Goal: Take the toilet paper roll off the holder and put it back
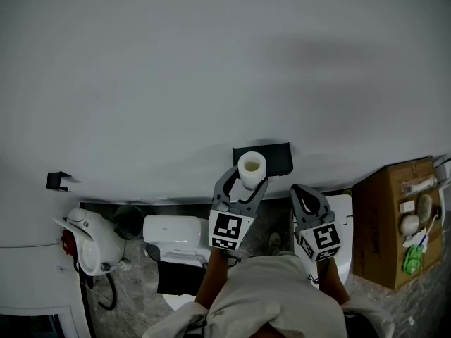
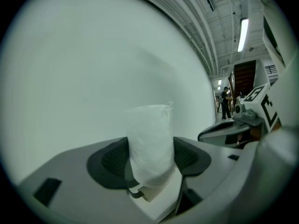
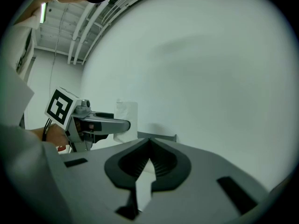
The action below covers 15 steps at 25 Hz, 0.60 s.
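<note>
The white toilet paper roll (image 1: 251,167) stands upright between the pads of my left gripper (image 1: 247,182), just in front of the black wall holder (image 1: 275,158). In the left gripper view the roll (image 2: 151,143) fills the gap, with both dark pads pressed on its sides. My right gripper (image 1: 306,198) hangs to the right of the roll and below the holder, its fingers together and nothing in them. From the right gripper view I see the left gripper (image 3: 122,123) with the roll (image 3: 127,112) beside the holder's shelf (image 3: 160,136).
A plain white wall fills the upper half. Below it stand a toilet (image 1: 175,239), a white tank (image 1: 342,215) at right and a cardboard box (image 1: 390,223) with small items on top. A black hook (image 1: 58,180) is on the wall at left.
</note>
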### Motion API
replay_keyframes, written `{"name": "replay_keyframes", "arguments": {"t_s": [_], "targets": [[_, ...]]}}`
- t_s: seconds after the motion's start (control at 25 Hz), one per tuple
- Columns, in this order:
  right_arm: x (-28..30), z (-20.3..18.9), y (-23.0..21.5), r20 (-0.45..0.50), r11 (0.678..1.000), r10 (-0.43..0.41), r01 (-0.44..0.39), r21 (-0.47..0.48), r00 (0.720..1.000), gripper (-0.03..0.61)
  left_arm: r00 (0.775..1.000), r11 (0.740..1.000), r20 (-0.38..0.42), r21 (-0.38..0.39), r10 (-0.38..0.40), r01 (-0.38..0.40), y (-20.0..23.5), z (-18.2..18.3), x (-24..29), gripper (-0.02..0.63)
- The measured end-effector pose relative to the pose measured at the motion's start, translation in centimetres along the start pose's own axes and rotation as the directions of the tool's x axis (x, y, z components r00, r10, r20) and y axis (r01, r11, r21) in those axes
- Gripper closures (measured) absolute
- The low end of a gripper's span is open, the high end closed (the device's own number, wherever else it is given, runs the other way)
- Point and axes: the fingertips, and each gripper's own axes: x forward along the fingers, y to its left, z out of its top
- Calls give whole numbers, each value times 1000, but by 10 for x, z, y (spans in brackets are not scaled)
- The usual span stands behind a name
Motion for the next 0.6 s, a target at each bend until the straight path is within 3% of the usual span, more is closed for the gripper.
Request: {"name": "replay_keyframes", "arguments": {"t_s": [0.6], "targets": [[-23, -3, 47, 3, 999, -29, 29, -21, 1000, 582, 999, 1000, 42, 6, -15, 15, -1, -2, -60, 319]]}}
